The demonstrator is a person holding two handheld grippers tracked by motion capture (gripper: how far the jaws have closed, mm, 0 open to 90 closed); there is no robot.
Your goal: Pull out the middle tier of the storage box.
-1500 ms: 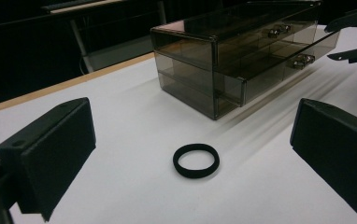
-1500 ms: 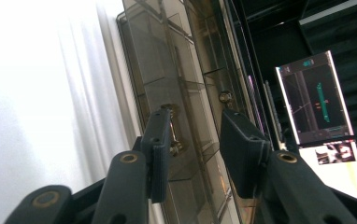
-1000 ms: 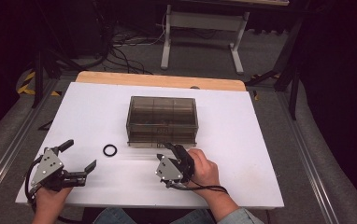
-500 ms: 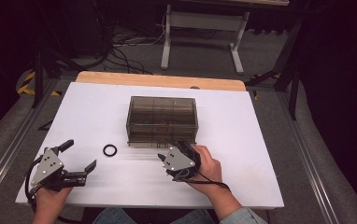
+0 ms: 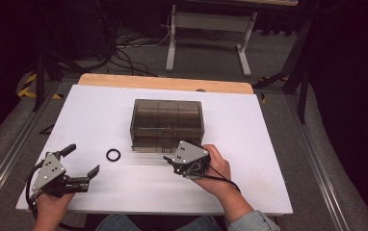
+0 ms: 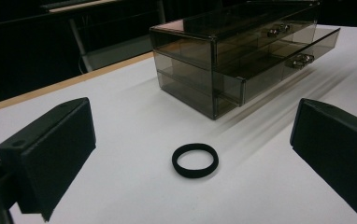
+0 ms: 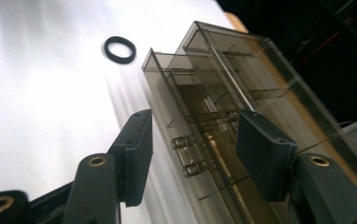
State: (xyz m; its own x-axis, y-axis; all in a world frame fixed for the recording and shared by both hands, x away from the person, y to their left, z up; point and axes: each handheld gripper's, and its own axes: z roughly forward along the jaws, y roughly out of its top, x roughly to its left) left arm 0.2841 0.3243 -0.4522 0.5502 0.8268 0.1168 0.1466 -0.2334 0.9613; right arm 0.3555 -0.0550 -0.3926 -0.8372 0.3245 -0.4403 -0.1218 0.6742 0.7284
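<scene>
Lining right hand-held gripper (image 7: 193, 156), jaws apart, around lower drawer knob (image 7: 188, 156) of smoked drawer box (image 5: 167, 124) mid-surface; close squarely, pull straight. Left hand-held gripper (image 5: 83, 163) released near hair tie (image 5: 113, 155).

- The right gripper (image 5: 172, 162) has moved up the frame from the lower middle of the high view, closing on the front of the smoky drawer box (image 5: 167, 120).
- The right hand (image 5: 214, 166) has followed, now just below the box's lower right corner.
- In the right gripper view its parted jaws now flank the lower drawer's knob (image 7: 188, 156).
</scene>
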